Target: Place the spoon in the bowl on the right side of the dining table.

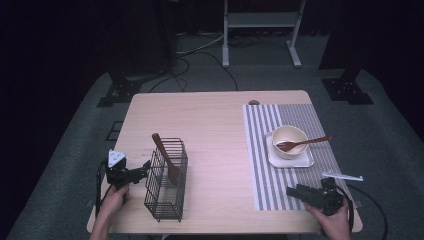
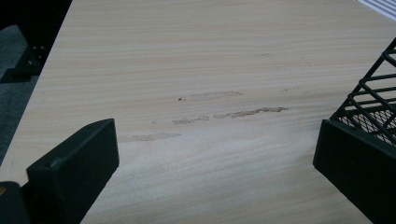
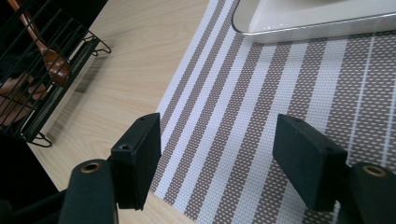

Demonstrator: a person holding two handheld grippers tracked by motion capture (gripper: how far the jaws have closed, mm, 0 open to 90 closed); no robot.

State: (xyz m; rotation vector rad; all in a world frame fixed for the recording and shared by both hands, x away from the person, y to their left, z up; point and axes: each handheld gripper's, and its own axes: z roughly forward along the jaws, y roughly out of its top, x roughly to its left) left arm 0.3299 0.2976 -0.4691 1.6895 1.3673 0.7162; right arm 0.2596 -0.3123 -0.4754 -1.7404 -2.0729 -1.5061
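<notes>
Seemingly between steps, both wide-open, empty grippers, left (image 1: 142, 169) and right (image 1: 295, 191), idle near; one brown wooden spoon (image 1: 303, 143) rests in the cream bowl (image 1: 290, 141), another (image 1: 166, 158) in the black wire basket (image 1: 167, 181).

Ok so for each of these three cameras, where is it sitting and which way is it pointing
High view: above the person's table edge, looking forward and down at the table; both forearms, left gripper and right gripper show.
Left gripper view: on the left gripper, looking across bare wood; open jaws, wire basket at right.
Right gripper view: on the right gripper, over the striped placemat; open jaws, white tray ahead.
Shared: both gripper views catch the wire basket, which holds a wooden spatula.
</notes>
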